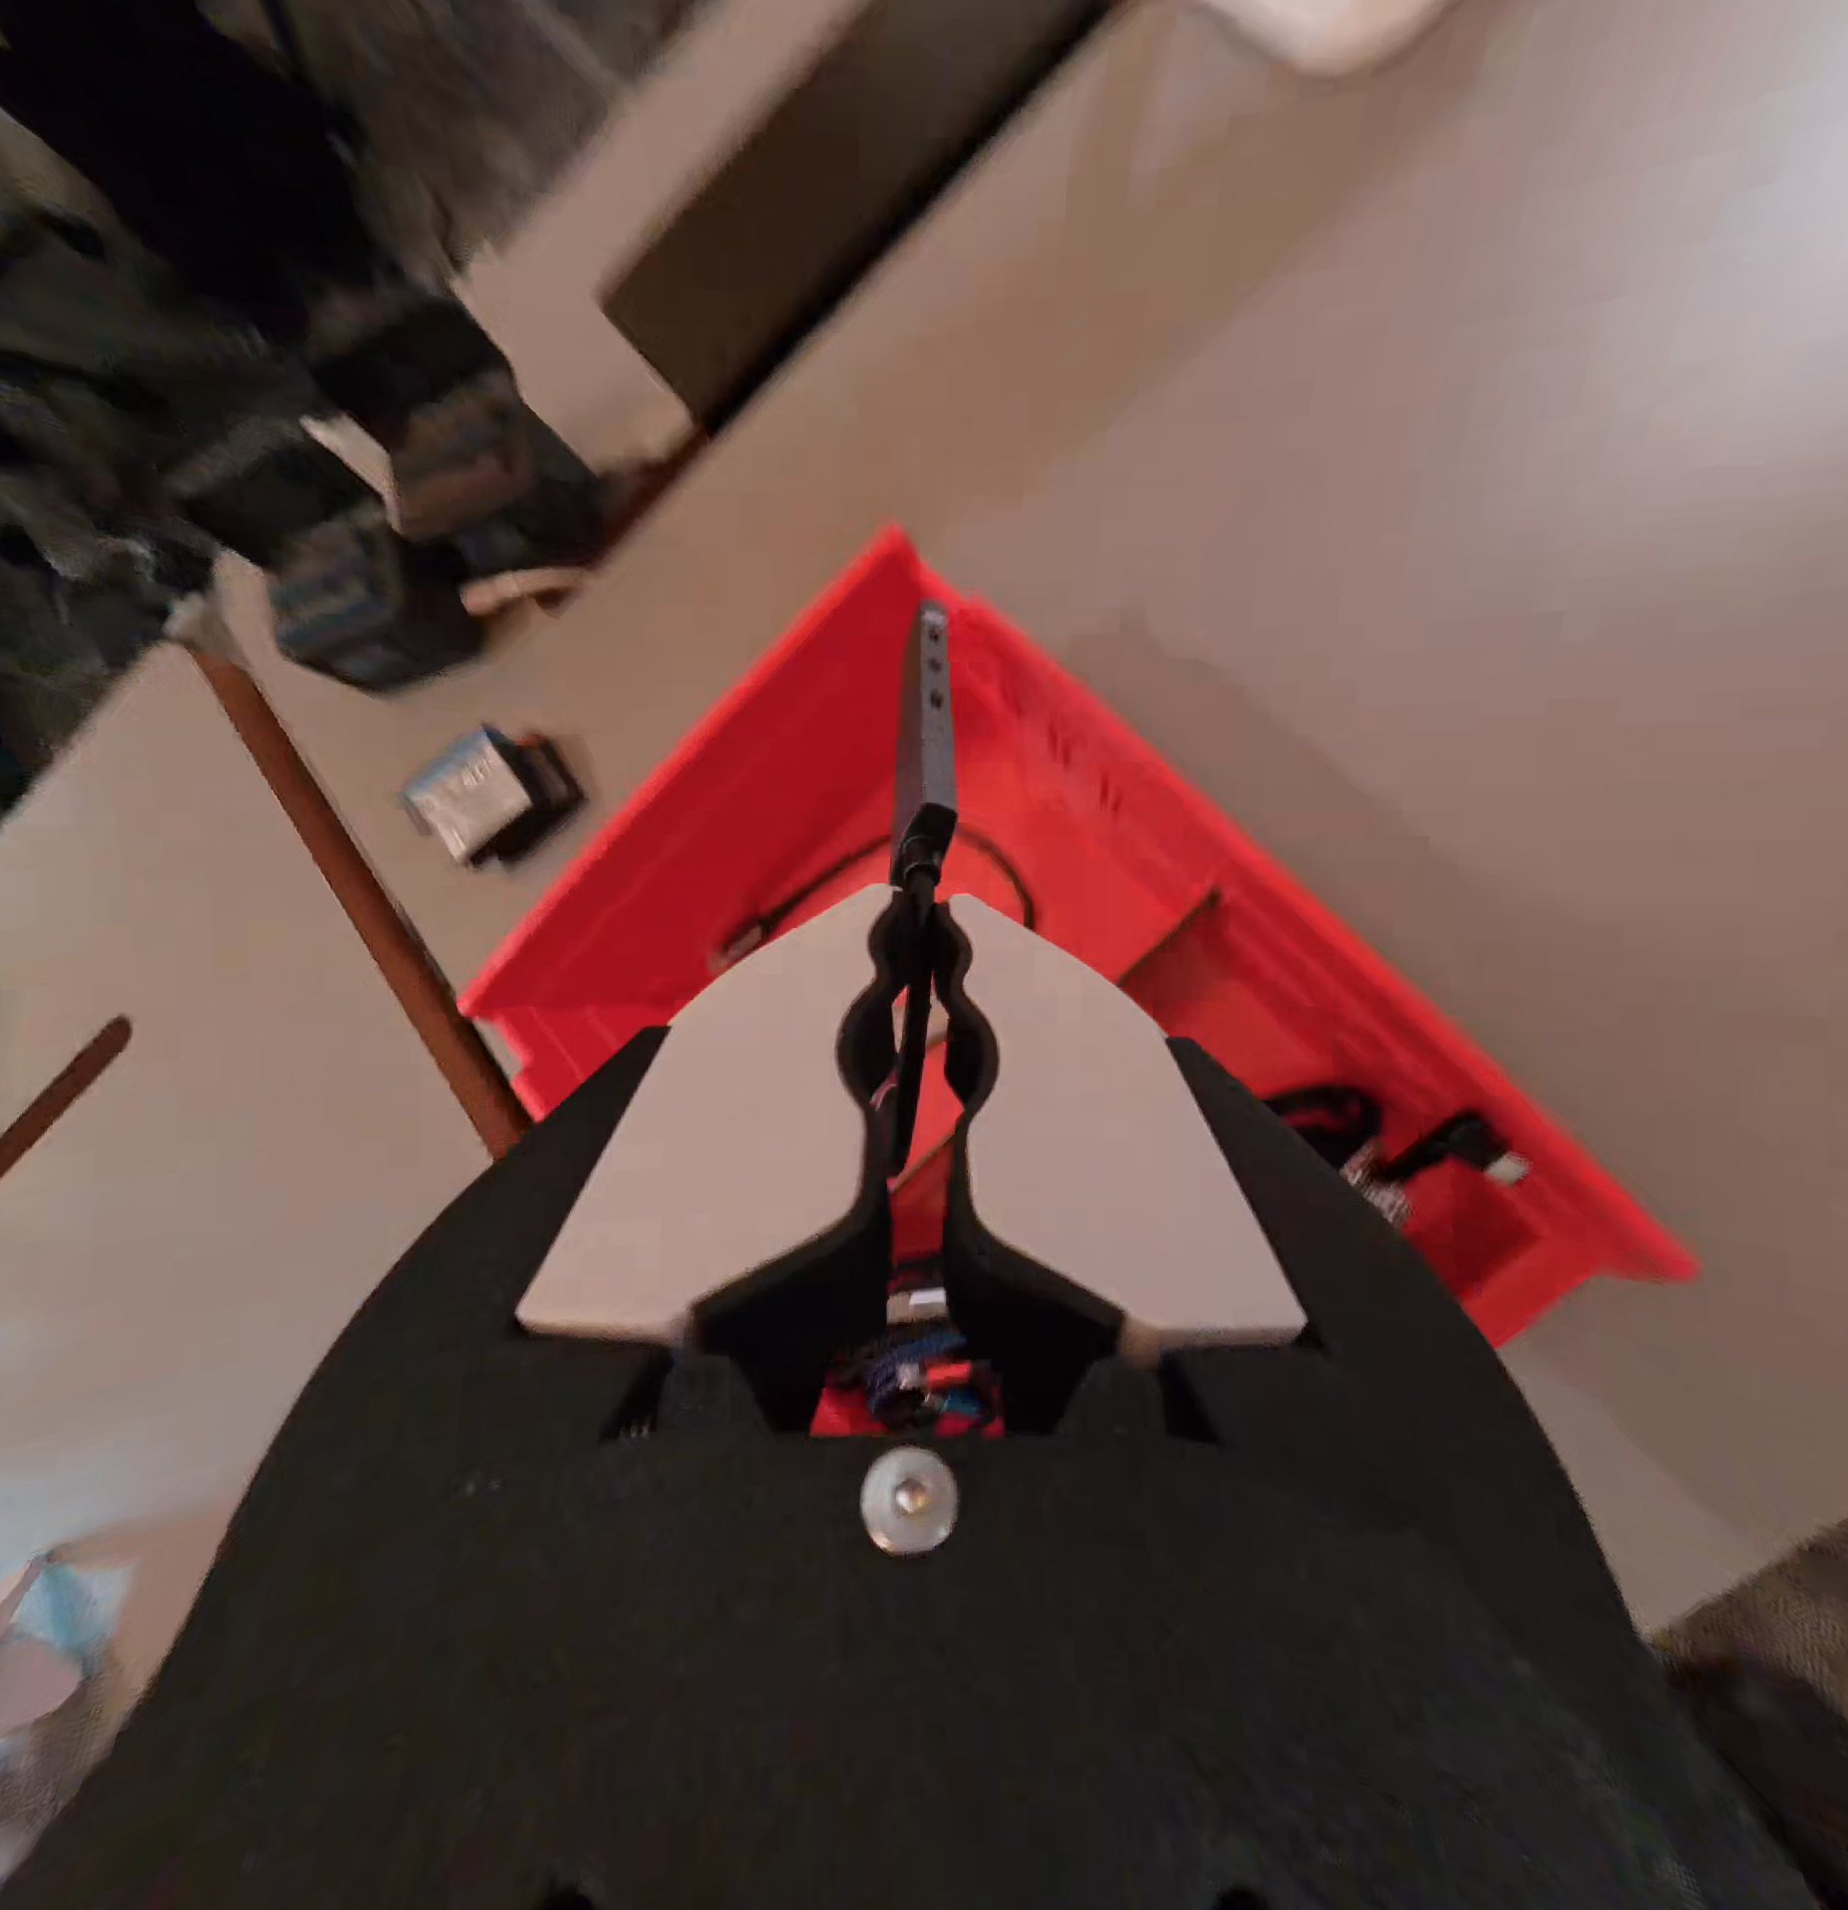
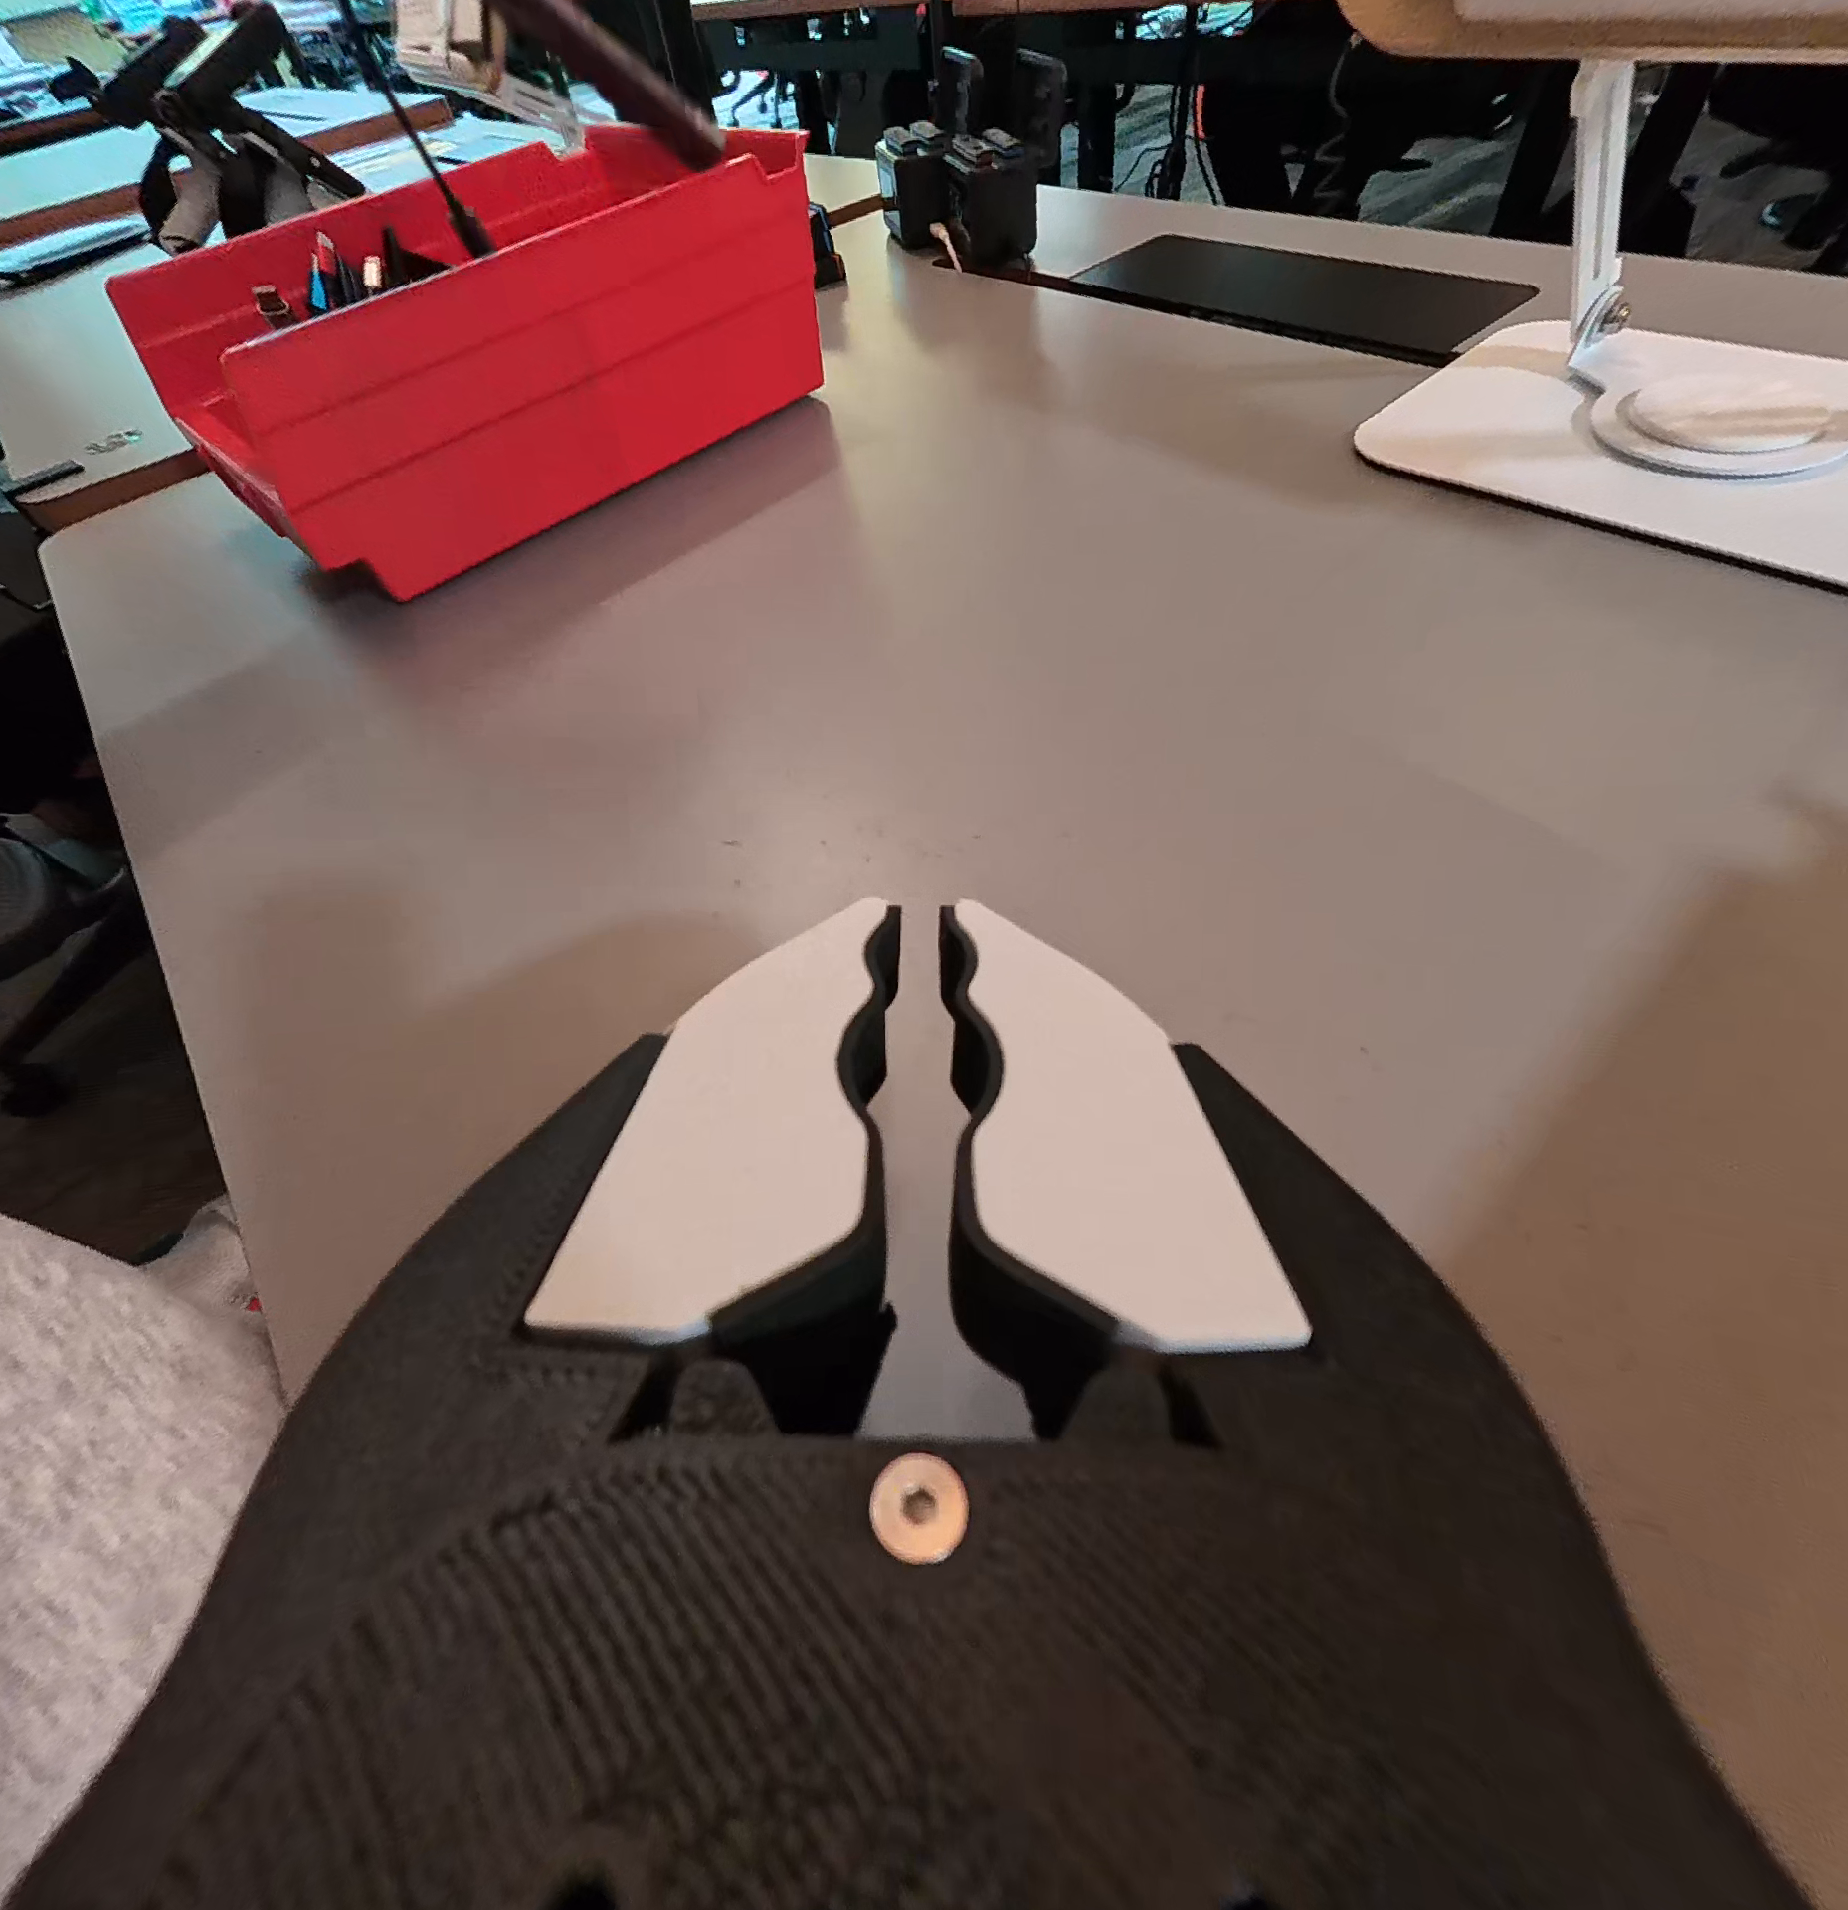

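Red bin (image 1: 796,786) lies beneath the left fingers (image 1: 918,897), which pinch a black cable (image 1: 907,1044) whose flat adapter (image 1: 926,713) projects beyond them; right fingers (image 2: 920,910), nearly together, hold nothing above bare bench (image 2: 1106,672); keep the pinch firm

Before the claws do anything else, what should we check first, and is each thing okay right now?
1. Left claw has a grip: ok. It is shut on a thin black cable.
2. The dark grey adapter at the cable's end is over the red bin: ok.
3. Adapter touching the bin's floor: cannot tell.
4. Right claw is free: ok. Its fingers stand a little apart with nothing between them, above the grey table.
5. Right claw is clear of the bin: ok. The bin sits far off to its left.
6. Room in the bin: cannot tell. Other cables already lie inside.
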Demonstrator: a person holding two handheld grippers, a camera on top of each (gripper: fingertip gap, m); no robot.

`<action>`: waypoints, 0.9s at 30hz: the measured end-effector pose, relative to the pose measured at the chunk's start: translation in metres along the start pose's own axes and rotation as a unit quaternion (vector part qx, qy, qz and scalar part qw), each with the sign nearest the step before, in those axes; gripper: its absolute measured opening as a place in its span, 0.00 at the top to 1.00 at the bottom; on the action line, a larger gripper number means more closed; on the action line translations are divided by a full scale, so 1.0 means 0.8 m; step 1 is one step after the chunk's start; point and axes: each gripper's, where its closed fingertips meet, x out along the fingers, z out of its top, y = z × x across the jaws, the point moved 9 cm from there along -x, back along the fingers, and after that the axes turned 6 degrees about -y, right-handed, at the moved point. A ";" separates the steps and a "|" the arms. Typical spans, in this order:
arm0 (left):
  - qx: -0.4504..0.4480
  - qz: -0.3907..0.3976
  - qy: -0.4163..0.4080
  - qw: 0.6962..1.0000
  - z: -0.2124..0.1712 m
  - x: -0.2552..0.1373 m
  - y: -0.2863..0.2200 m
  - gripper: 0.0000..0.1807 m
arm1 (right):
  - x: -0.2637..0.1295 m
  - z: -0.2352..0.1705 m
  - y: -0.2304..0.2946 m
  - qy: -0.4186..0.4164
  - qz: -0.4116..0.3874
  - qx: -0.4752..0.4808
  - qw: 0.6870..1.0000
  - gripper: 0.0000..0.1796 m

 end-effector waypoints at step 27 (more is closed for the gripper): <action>0.058 -0.054 -0.400 0.913 0.065 0.097 -0.510 0.97 | -0.020 0.015 0.001 -0.111 0.129 0.261 0.950 0.77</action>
